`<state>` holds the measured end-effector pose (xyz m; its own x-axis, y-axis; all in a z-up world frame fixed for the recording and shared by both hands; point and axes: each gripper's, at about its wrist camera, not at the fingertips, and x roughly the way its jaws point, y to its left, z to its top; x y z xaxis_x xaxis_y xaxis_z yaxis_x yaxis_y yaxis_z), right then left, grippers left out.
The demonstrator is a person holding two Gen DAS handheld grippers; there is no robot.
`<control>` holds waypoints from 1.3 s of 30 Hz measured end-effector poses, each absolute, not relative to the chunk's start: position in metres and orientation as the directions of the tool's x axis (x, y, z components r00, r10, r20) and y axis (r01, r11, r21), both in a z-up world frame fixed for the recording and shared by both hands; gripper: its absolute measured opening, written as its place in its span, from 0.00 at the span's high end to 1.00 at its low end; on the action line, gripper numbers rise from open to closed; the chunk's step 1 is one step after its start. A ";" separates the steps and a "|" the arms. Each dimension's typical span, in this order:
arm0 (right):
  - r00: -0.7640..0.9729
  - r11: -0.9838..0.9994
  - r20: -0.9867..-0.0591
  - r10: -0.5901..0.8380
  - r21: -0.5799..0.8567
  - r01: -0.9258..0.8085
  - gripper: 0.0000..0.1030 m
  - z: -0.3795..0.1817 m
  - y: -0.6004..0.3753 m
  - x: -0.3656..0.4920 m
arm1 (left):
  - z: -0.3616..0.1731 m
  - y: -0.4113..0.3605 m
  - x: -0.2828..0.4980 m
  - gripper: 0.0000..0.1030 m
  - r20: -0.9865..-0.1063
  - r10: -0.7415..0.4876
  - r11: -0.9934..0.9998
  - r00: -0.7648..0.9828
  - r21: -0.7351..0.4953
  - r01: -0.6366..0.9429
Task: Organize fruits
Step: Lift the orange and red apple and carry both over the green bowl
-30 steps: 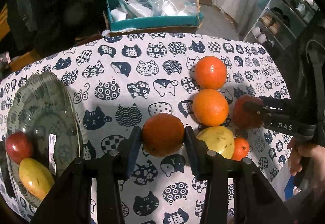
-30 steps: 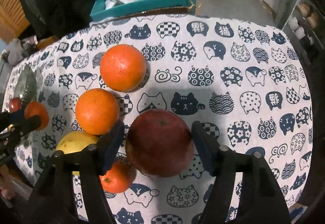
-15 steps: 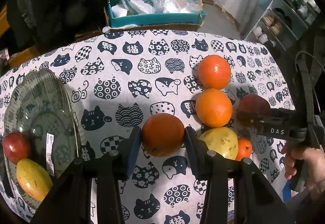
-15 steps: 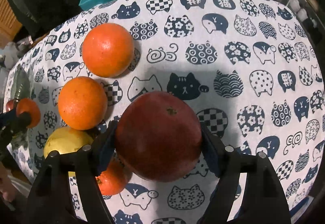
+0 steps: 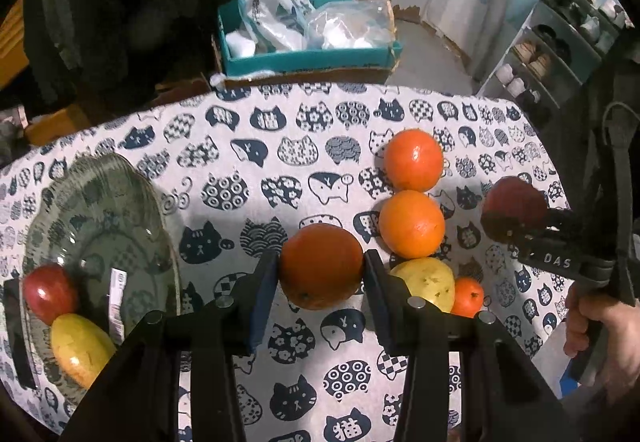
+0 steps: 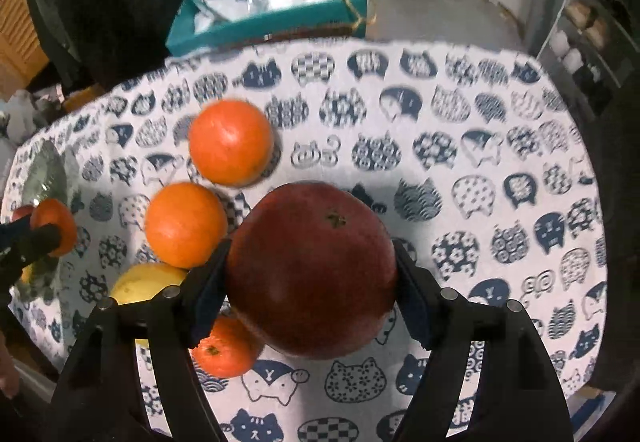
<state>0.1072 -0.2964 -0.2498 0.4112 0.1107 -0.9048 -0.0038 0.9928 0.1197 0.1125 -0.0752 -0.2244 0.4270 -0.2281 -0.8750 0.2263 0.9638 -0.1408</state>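
My left gripper (image 5: 320, 264) is shut on an orange (image 5: 321, 274), just above the cat-print cloth. My right gripper (image 6: 310, 268) is shut on a big dark red fruit (image 6: 312, 270), held clear of the cloth. The left wrist view shows that same red fruit (image 5: 514, 201) at the right. On the cloth lie two oranges (image 5: 414, 159) (image 5: 412, 224), a yellow fruit (image 5: 424, 284) and a small tangerine (image 5: 468, 296). At the left, a glass plate (image 5: 100, 209) holds a red apple (image 5: 48, 294) and a yellow mango (image 5: 80, 350).
A teal box (image 5: 308, 57) stuffed with plastic bags stands just past the table's far edge. A shoe rack (image 5: 560, 41) is off to the right. A person's hand (image 5: 600, 338) grips the right tool's handle. The table's right edge drops away near it.
The right gripper's jaws closed onto the dark red fruit and raised it off the cloth. The left gripper kept its grip on the orange and stayed in place.
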 end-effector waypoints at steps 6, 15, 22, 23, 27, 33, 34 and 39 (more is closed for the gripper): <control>0.477 0.997 -0.876 0.074 0.075 -0.017 0.27 -0.218 -0.293 0.101 | -0.203 -0.068 0.106 0.58 -0.856 -0.219 0.967 0.468 -0.129 0.218; 0.565 0.997 -0.822 0.073 0.045 -0.063 0.27 -0.175 -0.276 0.089 | -0.164 -0.053 0.093 0.58 -0.813 -0.201 0.975 0.547 -0.110 0.194; 0.615 0.993 -0.782 0.103 0.051 -0.102 0.27 -0.145 -0.258 0.082 | -0.140 -0.036 0.084 0.58 -0.785 -0.187 0.980 0.591 -0.110 0.163; 0.624 0.993 -0.774 0.108 0.050 -0.110 0.27 -0.140 -0.255 0.081 | -0.138 -0.033 0.082 0.58 -0.781 -0.184 0.981 0.596 -0.109 0.159; 0.643 0.989 -0.755 0.130 0.055 -0.136 0.27 -0.127 -0.244 0.078 | -0.127 -0.022 0.078 0.58 -0.767 -0.170 0.985 0.619 -0.105 0.140; 0.664 0.981 -0.728 0.172 0.066 -0.182 0.27 -0.110 -0.223 0.077 | -0.113 0.001 0.074 0.58 -0.751 -0.155 0.988 0.642 -0.118 0.100; 0.665 0.980 -0.725 0.176 0.067 -0.187 0.27 -0.108 -0.220 0.077 | -0.113 0.004 0.073 0.58 -0.750 -0.151 0.988 0.644 -0.118 0.095; 0.669 0.972 -0.714 0.207 0.071 -0.224 0.27 -0.101 -0.200 0.080 | -0.109 0.024 0.071 0.58 -0.743 -0.119 0.992 0.658 -0.110 0.055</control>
